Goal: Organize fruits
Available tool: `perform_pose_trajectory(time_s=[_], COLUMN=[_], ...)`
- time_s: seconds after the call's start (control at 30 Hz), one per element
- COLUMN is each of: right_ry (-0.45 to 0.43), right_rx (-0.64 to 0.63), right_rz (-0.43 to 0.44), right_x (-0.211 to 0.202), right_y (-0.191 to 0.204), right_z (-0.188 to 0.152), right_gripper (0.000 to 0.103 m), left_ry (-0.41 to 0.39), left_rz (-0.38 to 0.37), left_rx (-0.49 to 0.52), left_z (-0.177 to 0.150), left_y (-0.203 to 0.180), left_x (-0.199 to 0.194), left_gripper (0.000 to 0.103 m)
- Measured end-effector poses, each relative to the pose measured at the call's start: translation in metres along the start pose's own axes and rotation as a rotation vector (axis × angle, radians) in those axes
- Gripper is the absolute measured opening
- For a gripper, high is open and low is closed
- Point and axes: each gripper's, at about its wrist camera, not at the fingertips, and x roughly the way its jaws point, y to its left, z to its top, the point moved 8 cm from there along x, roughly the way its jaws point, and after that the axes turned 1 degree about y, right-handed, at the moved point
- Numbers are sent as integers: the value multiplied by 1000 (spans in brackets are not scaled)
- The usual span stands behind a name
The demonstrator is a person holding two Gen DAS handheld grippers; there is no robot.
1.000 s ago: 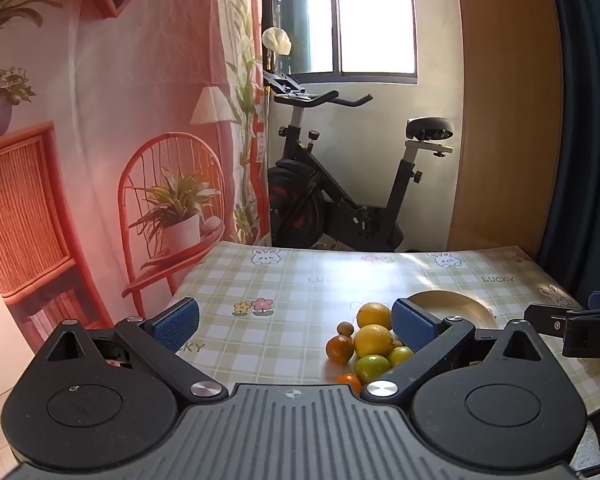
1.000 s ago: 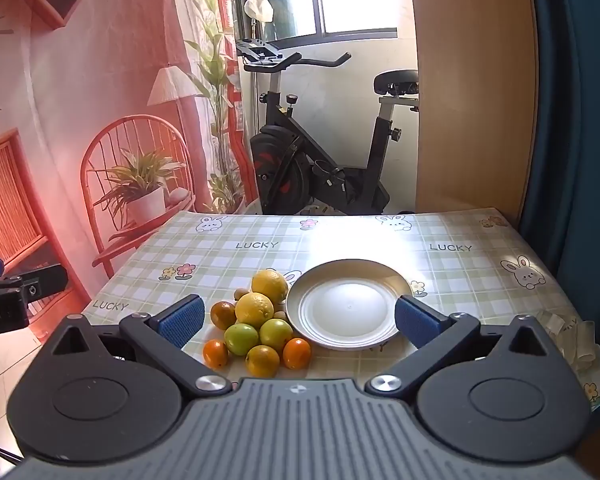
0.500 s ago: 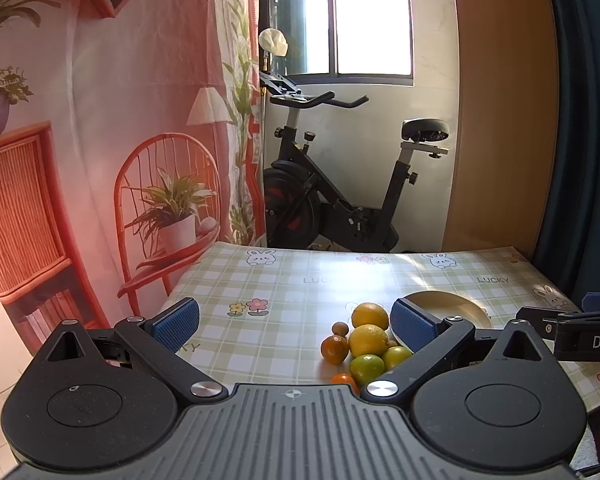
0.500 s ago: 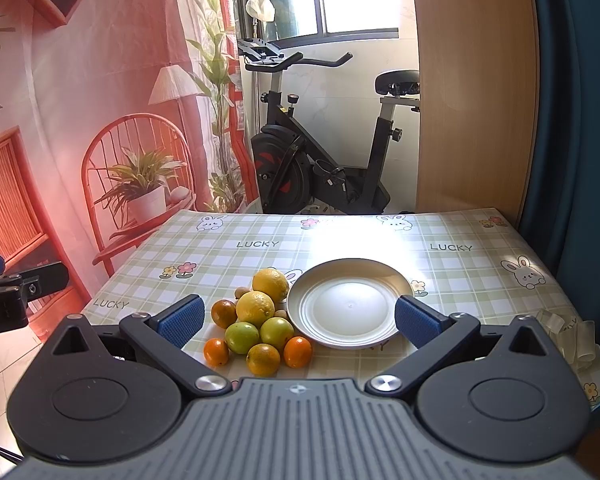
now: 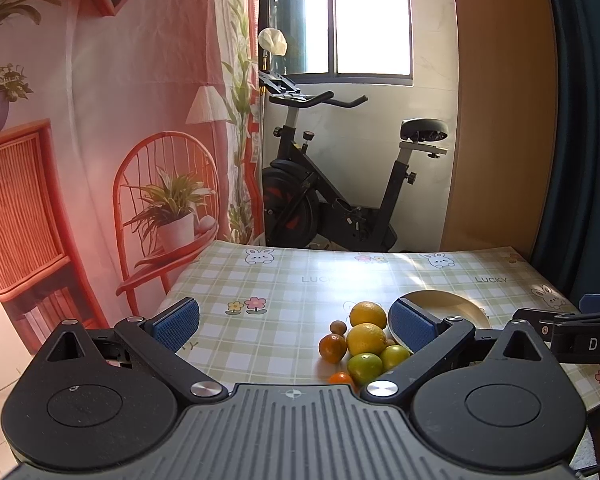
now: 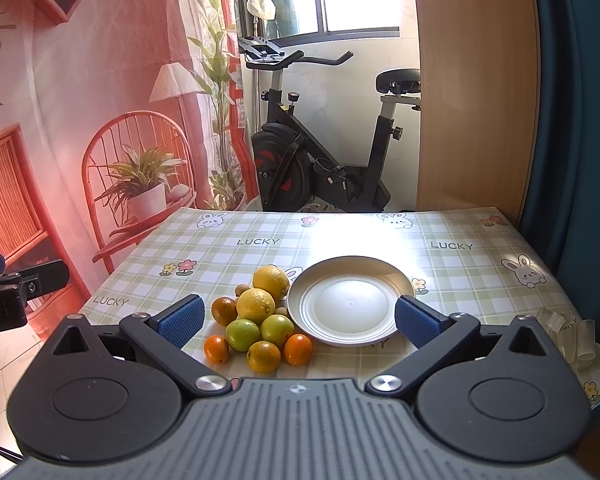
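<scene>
Hovered short of the table with left gripper (image 5: 294,322) and right gripper (image 6: 298,318) both spread wide, holding nothing. Found fruit pile (image 6: 260,314) clustered just left of the empty plate (image 6: 350,304), likely awaiting transfer.

The left gripper (image 5: 294,322) is wide open above the checked tablecloth (image 5: 260,280), and a little pile of yellow, green and orange fruits (image 5: 366,340) sits just beside a plate (image 5: 456,304), partly hidden behind one blue finger (image 5: 412,326).
</scene>
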Motion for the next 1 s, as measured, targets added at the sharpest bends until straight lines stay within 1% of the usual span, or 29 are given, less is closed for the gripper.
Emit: perform_pose_trajectory(time_s=[1.0], right_ry=[2], right_rx=[-2], right_rz=[-1], right_x=[0], right_y=[1], right_z=[1], right_gripper=[103], left_ry=[-2], left_rz=[0], left_rx=[-3], left_z=[-2], left_y=[0], left_x=[0], left_gripper=[103])
